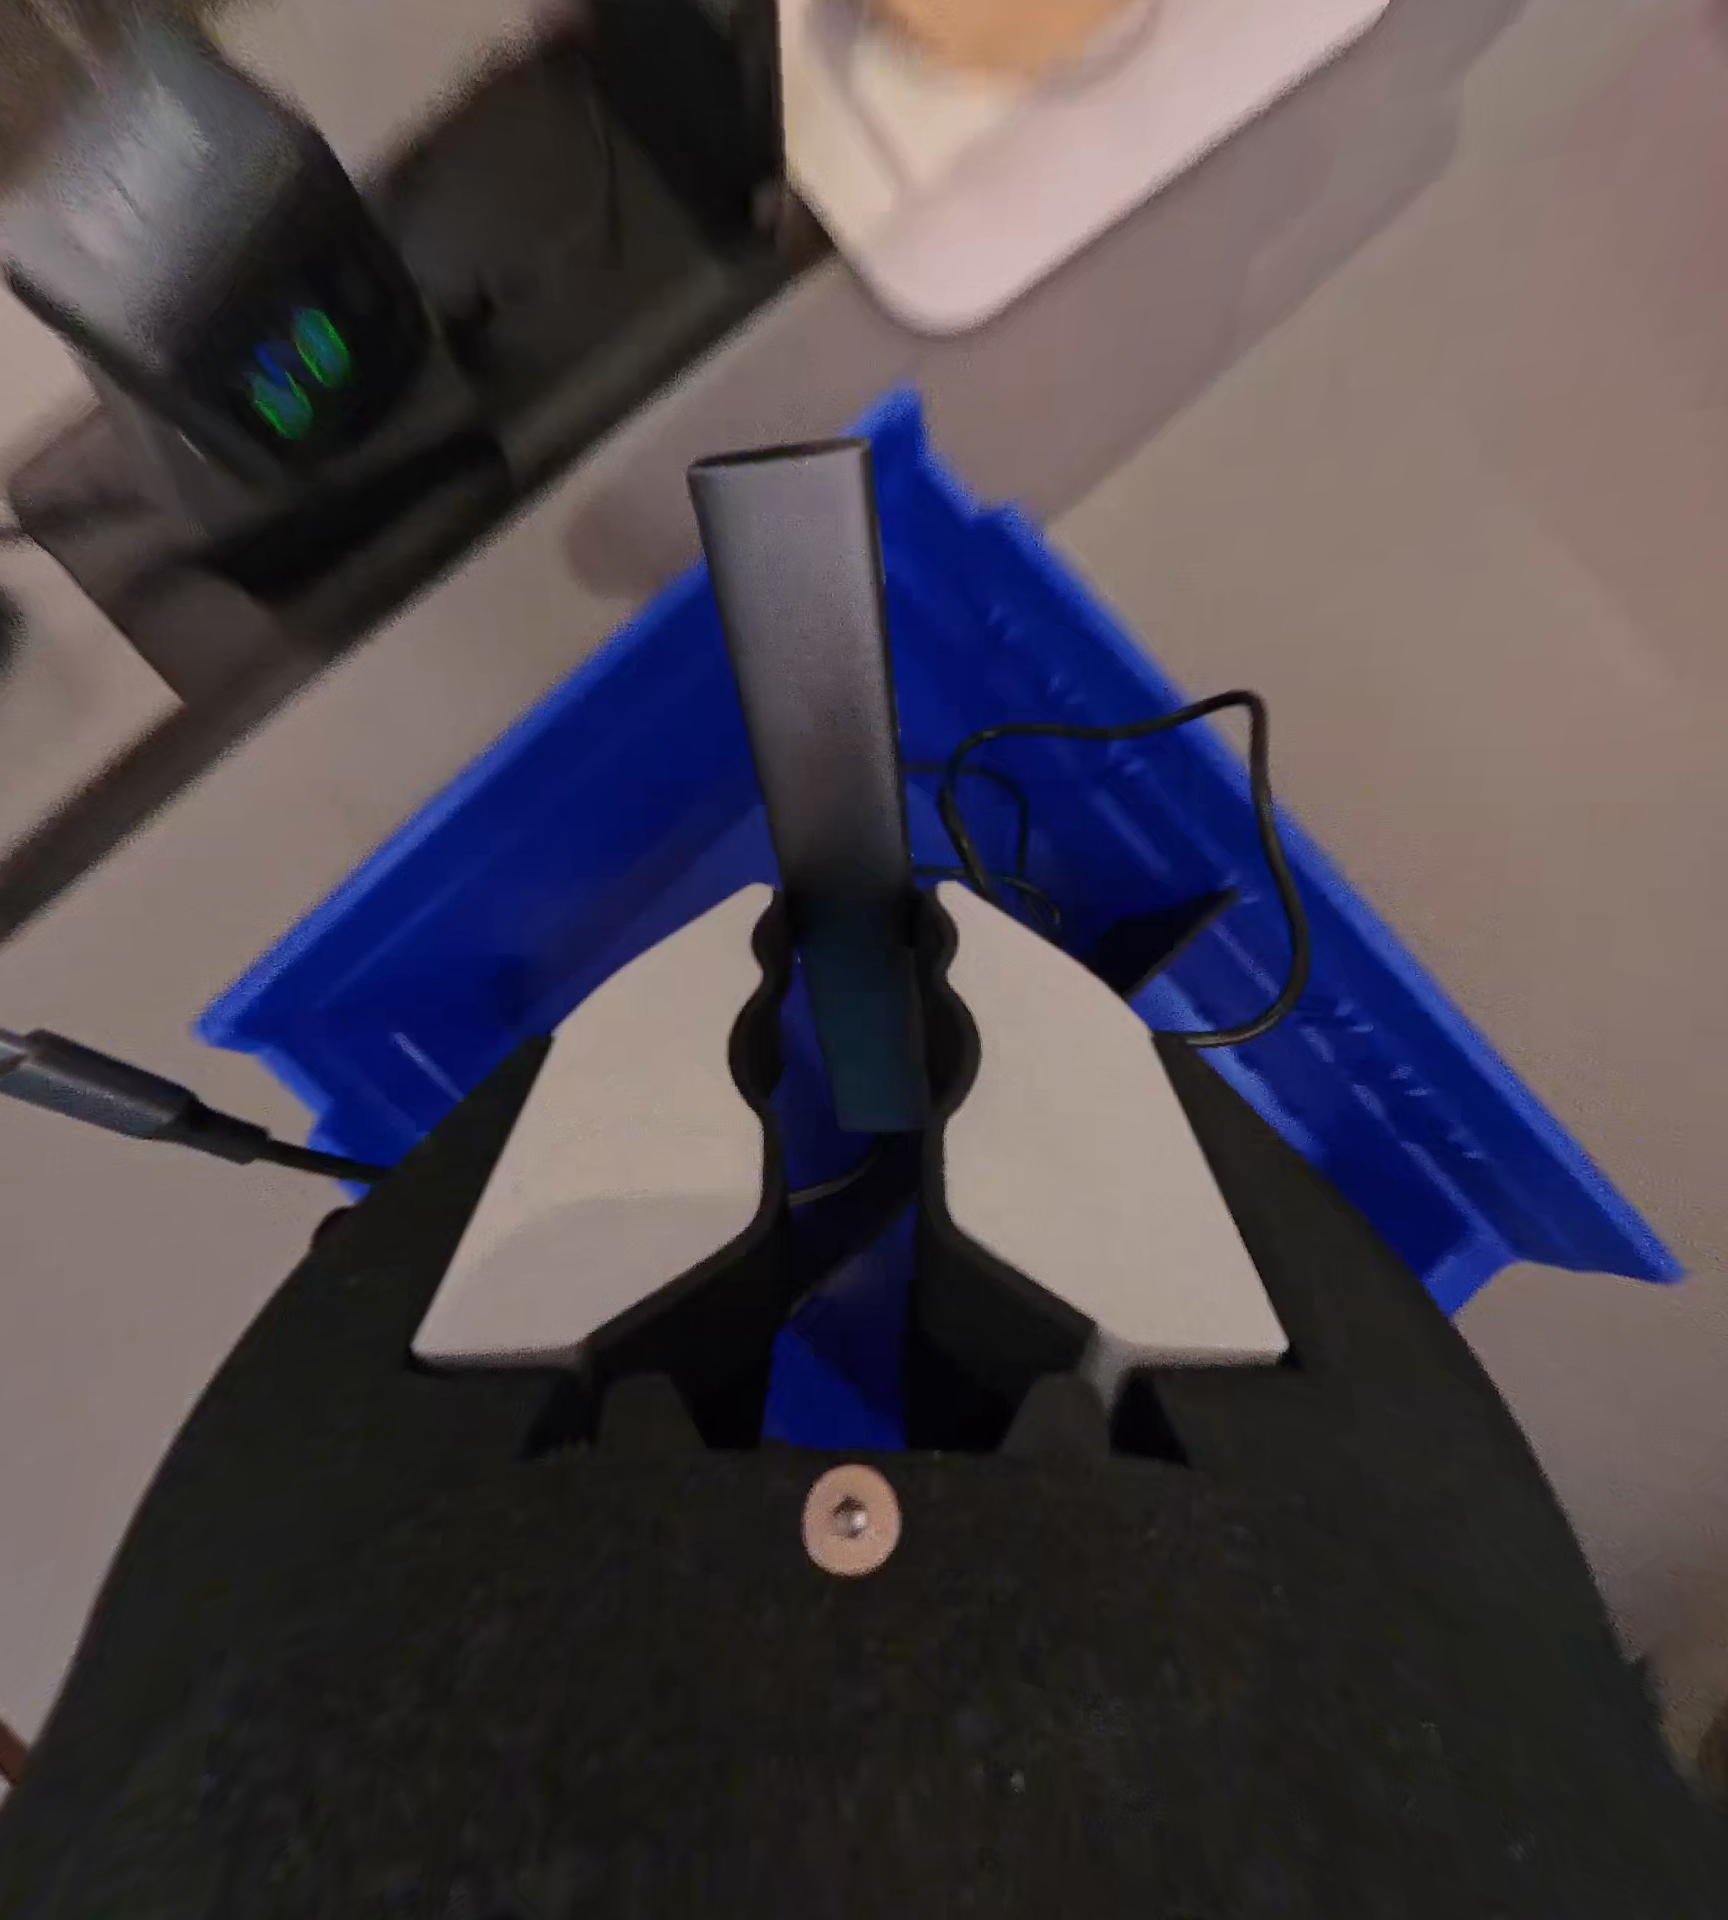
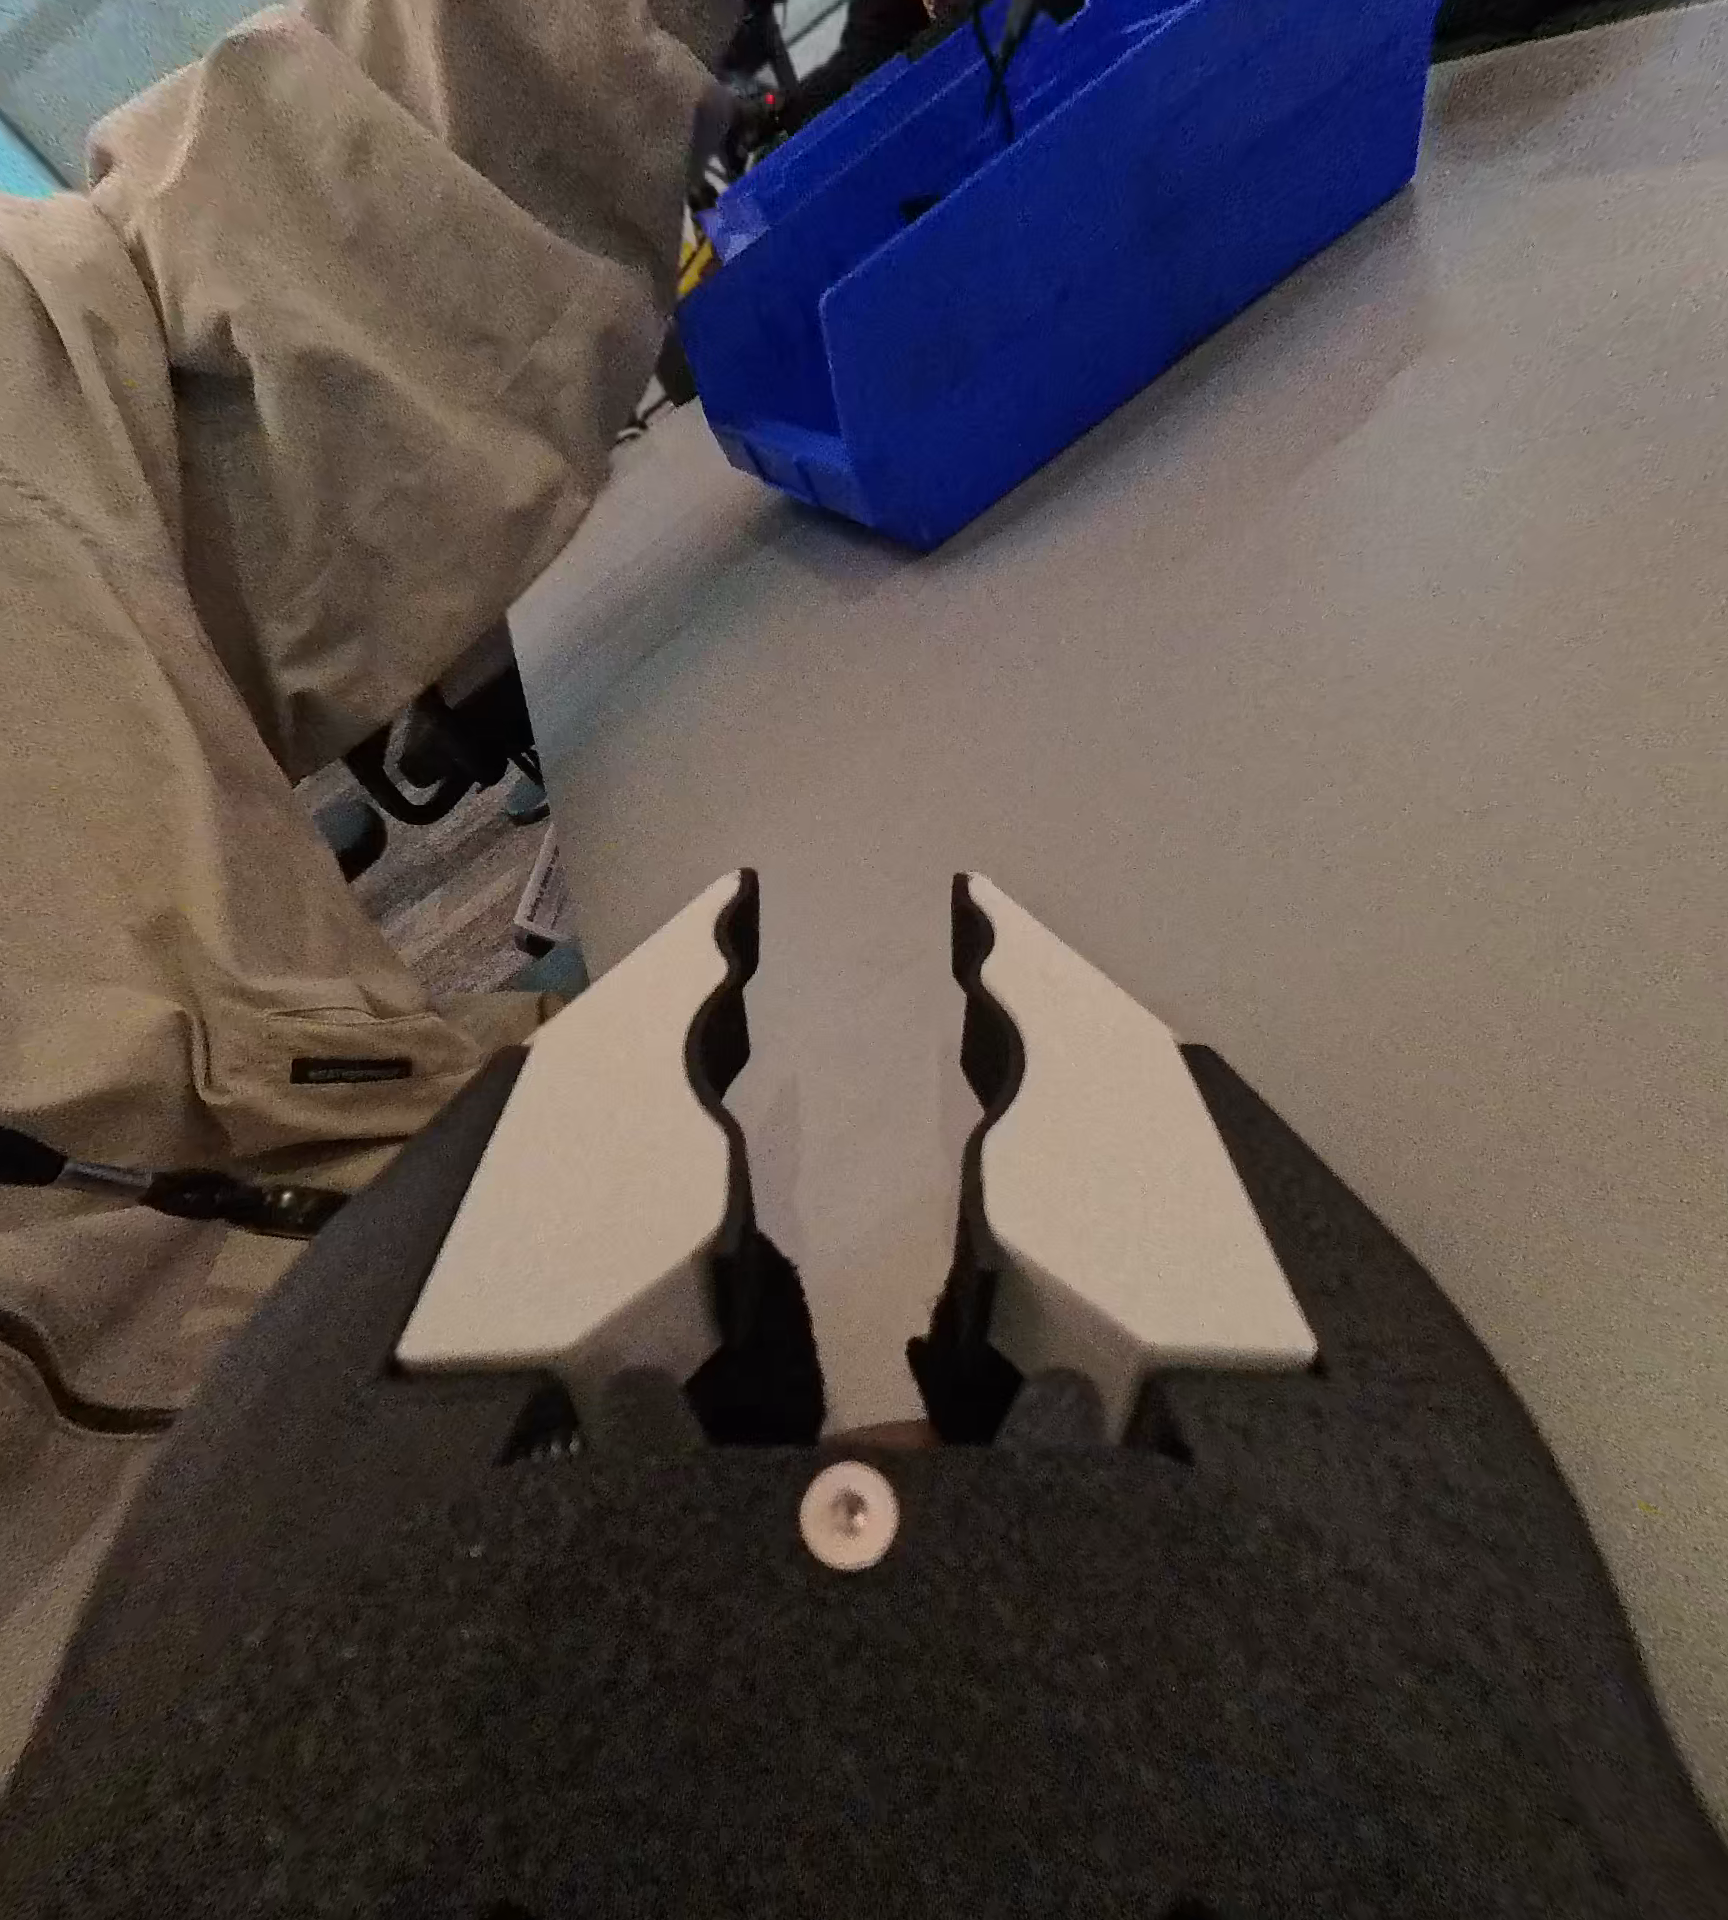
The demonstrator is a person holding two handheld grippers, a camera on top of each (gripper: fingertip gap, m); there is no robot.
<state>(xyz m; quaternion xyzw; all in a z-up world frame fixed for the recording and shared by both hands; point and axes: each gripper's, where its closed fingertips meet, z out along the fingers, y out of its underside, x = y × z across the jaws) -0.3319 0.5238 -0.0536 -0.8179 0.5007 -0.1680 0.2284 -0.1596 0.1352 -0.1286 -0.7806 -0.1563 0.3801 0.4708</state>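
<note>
My left gripper (image 1: 852,914) is shut on a slim dark grey hub (image 1: 806,686) and holds it above a blue plastic bin (image 1: 569,831). The hub's short cable ends in a grey plug (image 1: 60,1075) that hangs out to the left. A thin black wire (image 1: 1265,831) loops inside the bin. My right gripper (image 2: 855,894) is open and empty, low over the grey table (image 2: 1359,727). The same blue bin (image 2: 1047,270) stands ahead of it at the far side, well apart.
A person's beige sleeve (image 2: 268,416) fills the left of the right wrist view. A black device with green lights (image 1: 247,312) stands beyond the table edge. A white object (image 1: 995,156) lies at the far end of the table.
</note>
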